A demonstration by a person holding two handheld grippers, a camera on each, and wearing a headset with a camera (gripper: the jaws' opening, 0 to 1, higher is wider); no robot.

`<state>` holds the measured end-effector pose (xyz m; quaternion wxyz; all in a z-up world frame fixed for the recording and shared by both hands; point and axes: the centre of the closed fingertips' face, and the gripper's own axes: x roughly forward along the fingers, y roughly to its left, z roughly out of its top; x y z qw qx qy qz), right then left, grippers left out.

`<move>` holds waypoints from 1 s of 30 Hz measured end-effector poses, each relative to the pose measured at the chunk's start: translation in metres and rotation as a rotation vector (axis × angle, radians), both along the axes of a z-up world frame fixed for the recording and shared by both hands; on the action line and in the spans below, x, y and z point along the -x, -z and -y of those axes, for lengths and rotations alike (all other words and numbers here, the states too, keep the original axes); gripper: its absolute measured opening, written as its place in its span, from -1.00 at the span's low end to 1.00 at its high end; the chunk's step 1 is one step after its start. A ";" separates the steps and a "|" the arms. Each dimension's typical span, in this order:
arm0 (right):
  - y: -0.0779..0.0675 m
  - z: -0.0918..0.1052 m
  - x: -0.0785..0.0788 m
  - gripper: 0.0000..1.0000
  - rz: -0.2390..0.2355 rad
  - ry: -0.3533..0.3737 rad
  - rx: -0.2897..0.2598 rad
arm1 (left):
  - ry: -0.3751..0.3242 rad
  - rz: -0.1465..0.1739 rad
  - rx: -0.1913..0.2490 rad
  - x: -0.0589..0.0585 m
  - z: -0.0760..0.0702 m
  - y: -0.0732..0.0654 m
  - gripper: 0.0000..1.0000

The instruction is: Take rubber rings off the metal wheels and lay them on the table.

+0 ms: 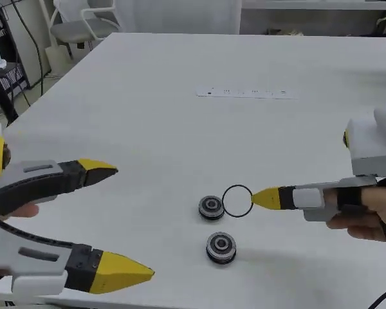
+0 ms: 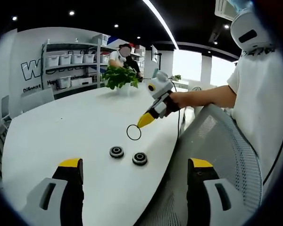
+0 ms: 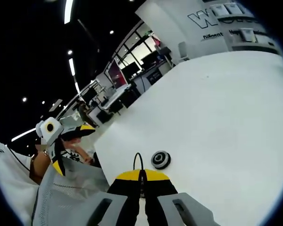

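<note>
The right gripper (image 1: 255,198) is squeezing its two yellow tips tight together. It is pinching a thin black rubber ring (image 1: 237,187) by its edge. In the head view the ring is sticking out at 9 o'clock from the tips and is looking like a full round circle. I cannot tell if the ring is touching the white table (image 1: 180,129) or hanging just over it. In the right gripper view the tips (image 3: 141,173) are pressing together with no gap. The ring (image 3: 137,157) is poking up at 12 o'clock from between them.

The left gripper (image 1: 134,222) is opening wide, with its two tips far apart, and it is holding nothing and touching nothing. In the head view it is hovering at 9 o'clock from the wheels, well apart from them. In the left gripper view its jaws (image 2: 135,162) are spreading wide. Far ahead, the right gripper (image 2: 140,125) is holding the ring (image 2: 127,132).

Two metal wheels are lying flat on the table. The first wheel (image 1: 211,207) is sitting just beside the ring, at its 9 o'clock. The second wheel (image 1: 220,248) is sitting near the first one, at its 6 o'clock. In the left gripper view the first wheel (image 2: 116,152) and the second wheel (image 2: 140,158) are lying side by side.
</note>
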<state>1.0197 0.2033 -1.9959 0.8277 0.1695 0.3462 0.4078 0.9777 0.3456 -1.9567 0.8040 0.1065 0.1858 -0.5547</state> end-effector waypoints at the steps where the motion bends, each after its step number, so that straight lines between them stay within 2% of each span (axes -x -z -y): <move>1: -0.002 0.000 0.000 -1.00 0.003 0.003 -0.009 | -0.009 0.000 -0.007 0.000 -0.002 0.003 0.83; 5: -0.010 -0.001 -0.003 -1.00 0.018 0.014 -0.034 | -0.045 -0.005 -0.002 -0.003 -0.006 0.009 0.96; 8: -0.016 -0.003 -0.004 -1.00 0.029 0.020 -0.057 | -0.056 -0.012 0.003 -0.003 -0.006 0.013 0.99; 14: -0.027 -0.008 -0.006 -1.00 0.040 0.025 -0.099 | -0.058 -0.017 -0.016 -0.003 -0.004 0.021 0.99; 20: -0.036 -0.012 -0.008 -1.00 0.060 0.030 -0.120 | -0.045 -0.023 -0.059 -0.002 -0.004 0.030 0.99; 24: -0.043 -0.018 -0.009 -1.00 0.083 0.031 -0.125 | -0.056 -0.004 -0.102 -0.004 -0.008 0.036 0.99; 30: -0.050 -0.031 -0.008 -1.00 0.107 0.013 -0.134 | -0.052 0.001 -0.122 -0.005 -0.010 0.039 0.99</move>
